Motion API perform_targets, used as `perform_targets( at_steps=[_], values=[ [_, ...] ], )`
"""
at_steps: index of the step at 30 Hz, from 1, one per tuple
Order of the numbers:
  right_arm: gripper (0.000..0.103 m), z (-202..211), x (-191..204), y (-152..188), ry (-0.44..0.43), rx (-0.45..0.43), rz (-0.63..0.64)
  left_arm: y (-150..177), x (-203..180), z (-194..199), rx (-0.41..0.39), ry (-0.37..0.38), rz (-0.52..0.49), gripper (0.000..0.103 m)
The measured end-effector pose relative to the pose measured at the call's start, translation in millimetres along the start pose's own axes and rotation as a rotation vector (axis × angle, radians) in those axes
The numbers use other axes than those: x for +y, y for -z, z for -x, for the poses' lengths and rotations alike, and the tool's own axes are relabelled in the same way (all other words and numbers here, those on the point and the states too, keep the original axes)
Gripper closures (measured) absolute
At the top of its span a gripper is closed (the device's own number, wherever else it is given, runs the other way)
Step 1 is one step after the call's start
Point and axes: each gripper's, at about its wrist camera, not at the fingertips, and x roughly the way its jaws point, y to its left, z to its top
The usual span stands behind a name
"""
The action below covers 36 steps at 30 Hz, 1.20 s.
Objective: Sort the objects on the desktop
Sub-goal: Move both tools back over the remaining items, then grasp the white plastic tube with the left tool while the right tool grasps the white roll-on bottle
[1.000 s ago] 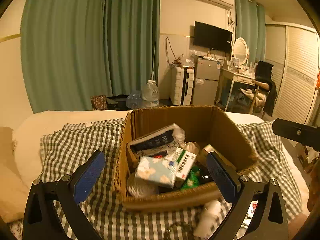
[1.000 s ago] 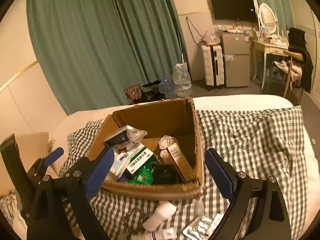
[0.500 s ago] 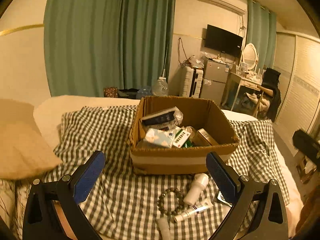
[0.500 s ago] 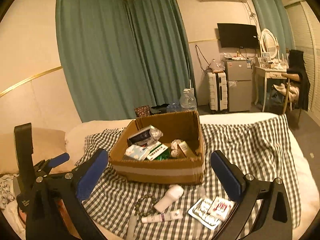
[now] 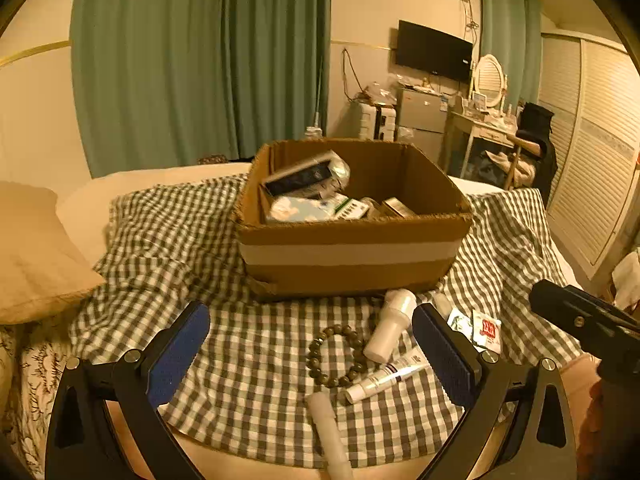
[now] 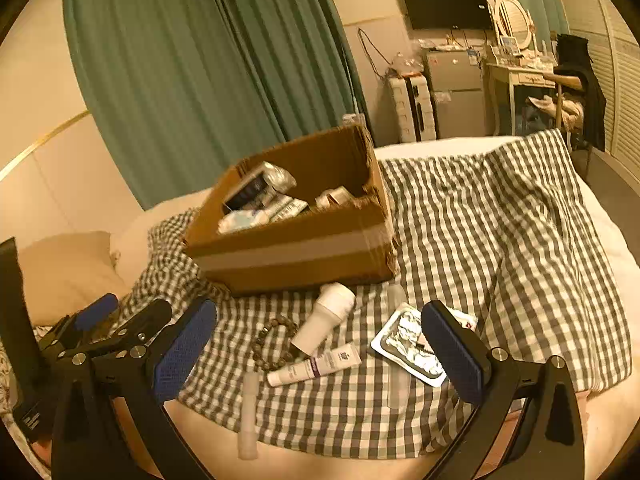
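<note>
A beige pillow [image 5: 36, 256] lies at the far left of the bed, beside the checked cloth [image 5: 160, 240]. The left tool [image 5: 310, 354] hangs over the cloth's near edge with its blue pads wide apart and nothing between them. Ahead sits the cardboard box [image 5: 348, 252], packed with packets and cartons. On the cloth just before it lie a white stick [image 6: 249, 412], a bead bracelet [image 6: 272, 342], a white bottle [image 6: 324, 318], a cream tube [image 6: 316, 366] and a foil blister pack [image 6: 408, 346]. The right tool [image 6: 318, 354] stands fully apart above them, empty.
</note>
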Motion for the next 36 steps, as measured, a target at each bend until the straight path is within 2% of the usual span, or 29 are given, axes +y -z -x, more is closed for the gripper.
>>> perform_targets(
  at_steps=[5,9,18,24,28,30,31,32,33,34,35,36],
  values=[
    [0.0,-13.9,-2.1,6.8,0.033,0.014,0.011,14.1,0.7,-22.5,0.067,-0.001,-0.007,0.0],
    [0.0,-20.8,-0.1,11.7,0.069,0.02,0.043,32.4,8.9,-43.2,0.135,0.0,0.038,0.0],
    [0.0,-41.9,5.9,23.5,0.138,0.054,0.111,68.7,9.1,-76.9,0.239,0.003,0.056,0.0],
    [0.0,-55.3,1.2,30.6,0.151,0.085,0.109,95.7,6.5,-100.0,0.336,0.114,0.095,0.002],
    [0.0,-64.2,-0.5,33.2,0.159,0.103,0.112,112.4,0.2,-118.8,0.411,0.121,0.064,0.025],
    [0.0,-68.2,0.0,34.2,0.162,0.109,0.116,115.8,-2.7,-120.8,0.403,0.103,0.034,0.029],
    [0.0,-70.7,0.1,34.5,0.163,0.114,0.118,116.3,-4.5,-119.9,0.393,0.106,0.022,0.034],
    [0.0,-73.7,0.1,34.8,0.163,0.12,0.117,116.5,-5.7,-119.0,0.386,0.12,0.02,0.044],
    [0.0,-76.5,0.1,34.8,0.16,0.126,0.114,116.1,-6.1,-117.9,0.378,0.131,0.023,0.05],
    [0.0,-78.7,0.1,35.0,0.157,0.131,0.112,114.0,-6.7,-117.4,0.373,0.129,0.021,0.066],
    [0.0,-81.8,0.6,35.1,0.154,0.14,0.112,114.3,-6.1,-116.7,0.363,0.12,0.016,0.077],
    [0.0,-83.7,1.2,35.3,0.152,0.145,0.113,114.0,-3.9,-116.2,0.353,0.113,0.02,0.08]
  ],
)
